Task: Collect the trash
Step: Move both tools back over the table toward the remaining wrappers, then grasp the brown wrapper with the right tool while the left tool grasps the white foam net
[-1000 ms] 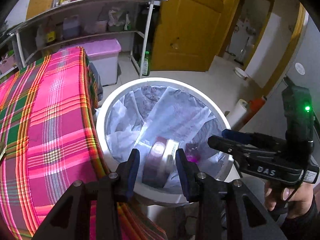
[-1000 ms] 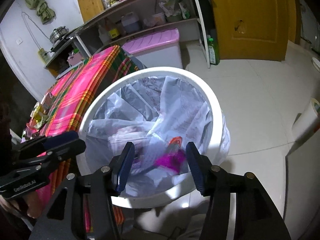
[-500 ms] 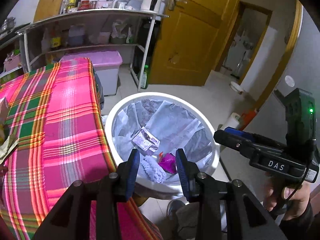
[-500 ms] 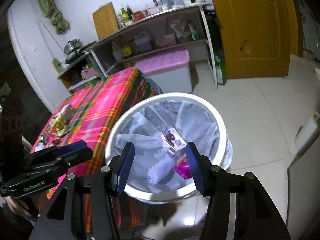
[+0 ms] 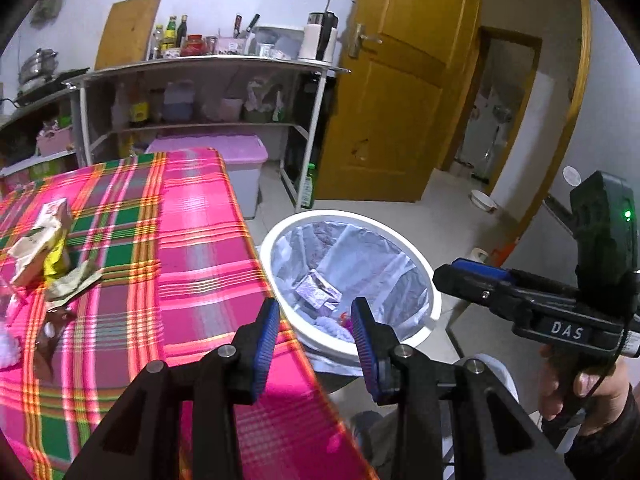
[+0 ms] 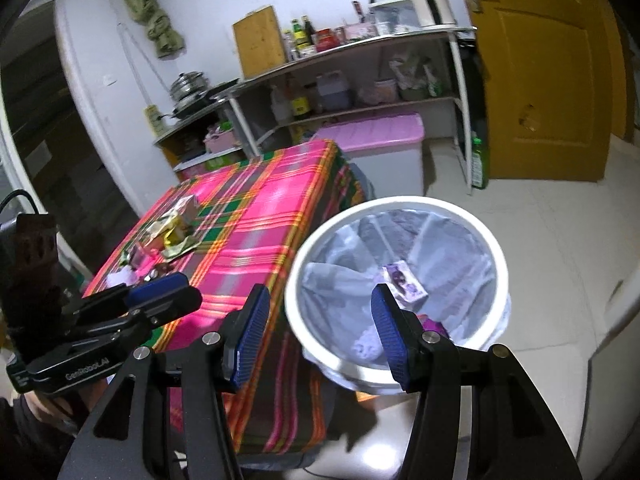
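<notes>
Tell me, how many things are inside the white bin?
3 that I can see in the round white bin: a small purple printed packet on the liner, a pale fluffy lump and a magenta wrapper lower down. More may be hidden.

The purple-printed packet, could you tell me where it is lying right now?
The purple-printed packet lies inside the white bin, on its liner, right of the plaid table in both wrist views.
</notes>
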Demonstrator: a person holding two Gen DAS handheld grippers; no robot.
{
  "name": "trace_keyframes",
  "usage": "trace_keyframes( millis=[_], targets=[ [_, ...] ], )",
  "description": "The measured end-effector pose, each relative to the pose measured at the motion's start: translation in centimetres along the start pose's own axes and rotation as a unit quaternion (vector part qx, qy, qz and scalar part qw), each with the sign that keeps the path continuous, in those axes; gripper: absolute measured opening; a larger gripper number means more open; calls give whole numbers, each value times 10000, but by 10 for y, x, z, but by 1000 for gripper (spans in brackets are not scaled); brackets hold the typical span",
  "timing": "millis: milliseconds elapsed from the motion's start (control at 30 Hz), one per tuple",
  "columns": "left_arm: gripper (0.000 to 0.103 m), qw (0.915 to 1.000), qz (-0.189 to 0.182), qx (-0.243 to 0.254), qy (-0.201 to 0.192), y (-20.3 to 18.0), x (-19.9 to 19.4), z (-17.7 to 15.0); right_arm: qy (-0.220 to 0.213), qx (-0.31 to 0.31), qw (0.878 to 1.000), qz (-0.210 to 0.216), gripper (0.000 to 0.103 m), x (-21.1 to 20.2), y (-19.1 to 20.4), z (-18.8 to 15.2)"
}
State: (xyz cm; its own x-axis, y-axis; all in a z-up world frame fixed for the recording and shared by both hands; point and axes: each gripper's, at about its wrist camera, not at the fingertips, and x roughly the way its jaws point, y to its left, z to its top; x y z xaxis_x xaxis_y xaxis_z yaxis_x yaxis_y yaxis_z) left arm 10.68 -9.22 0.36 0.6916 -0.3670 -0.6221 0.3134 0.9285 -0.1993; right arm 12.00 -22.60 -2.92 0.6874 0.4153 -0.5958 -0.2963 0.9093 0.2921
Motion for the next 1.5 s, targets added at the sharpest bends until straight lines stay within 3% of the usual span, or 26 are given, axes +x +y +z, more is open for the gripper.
trace_keyframes(
  millis=[500, 833, 1500],
  targets=[
    [37, 9977, 481, -411, -246, 47, -44, -26, 472, -390, 9977, 292, 54, 21, 46, -6],
    [37, 9925, 891, -746, -380, 85, -70, -40, 546, -480, 9963, 469, 54, 34, 73, -4],
    [37, 9712, 1757, -1443, -715, 176, -123, -56, 979, -923, 9868, 906, 54, 94, 158, 2]
  ],
)
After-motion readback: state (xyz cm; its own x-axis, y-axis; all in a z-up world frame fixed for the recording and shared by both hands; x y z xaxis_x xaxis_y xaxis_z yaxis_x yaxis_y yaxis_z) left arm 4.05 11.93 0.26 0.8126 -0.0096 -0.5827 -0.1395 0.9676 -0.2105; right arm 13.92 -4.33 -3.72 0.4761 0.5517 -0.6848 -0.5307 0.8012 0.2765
